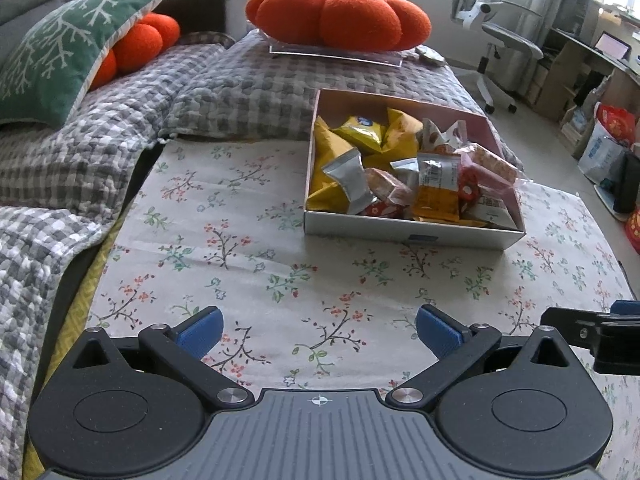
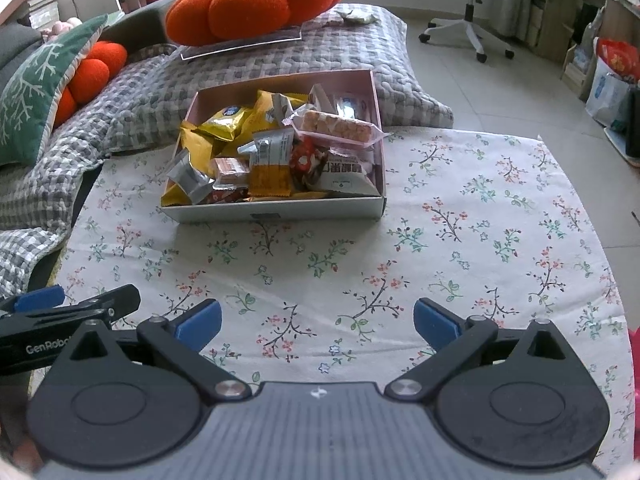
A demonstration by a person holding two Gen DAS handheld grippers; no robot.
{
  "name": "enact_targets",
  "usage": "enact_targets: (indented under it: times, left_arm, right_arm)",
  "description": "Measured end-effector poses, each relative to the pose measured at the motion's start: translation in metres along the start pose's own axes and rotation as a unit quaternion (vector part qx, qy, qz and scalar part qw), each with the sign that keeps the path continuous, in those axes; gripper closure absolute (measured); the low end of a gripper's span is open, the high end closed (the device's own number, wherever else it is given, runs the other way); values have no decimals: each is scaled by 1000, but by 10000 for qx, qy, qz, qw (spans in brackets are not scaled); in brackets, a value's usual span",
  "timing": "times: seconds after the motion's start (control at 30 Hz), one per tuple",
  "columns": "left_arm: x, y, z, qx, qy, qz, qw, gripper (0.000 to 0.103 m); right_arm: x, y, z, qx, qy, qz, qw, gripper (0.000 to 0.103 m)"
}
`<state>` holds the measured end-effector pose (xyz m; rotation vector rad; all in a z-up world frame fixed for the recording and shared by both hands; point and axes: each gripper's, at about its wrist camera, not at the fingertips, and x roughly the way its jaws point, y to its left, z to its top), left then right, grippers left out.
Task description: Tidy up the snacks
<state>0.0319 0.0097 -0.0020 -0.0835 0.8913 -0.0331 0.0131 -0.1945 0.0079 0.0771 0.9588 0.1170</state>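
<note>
Snacks (image 2: 276, 152) in box (image 2: 276, 209) | well beyond both open, empty jaws

Both tools are built alike. The left gripper (image 1: 318, 330) has matte black linkage arms pinned with round silver screws, and each arm ends in a ribbed blue pad. Two large black housings with a raised round disc each fill the lower corners of the frame, and between them lies a grey ribbed plate with a small white crosshair mark. The right gripper (image 2: 316, 322) matches it; at the left edge of its view, white "GenRobo" lettering shows on the other tool's black side.
</note>
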Motion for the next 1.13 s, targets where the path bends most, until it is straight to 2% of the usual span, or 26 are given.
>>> enact_targets:
  times: [0.23, 1.13]
  left_arm:
    - [-4, -3, -1, 82, -99, -129, 9998, 0]
    - [-4, -6, -2, 225, -92, -23, 9997, 0]
  right_arm:
    - [-1, 1, -1, -12, -57, -16, 10000, 1]
    - [0, 5, -2, -120, -30, -38, 9999, 1]
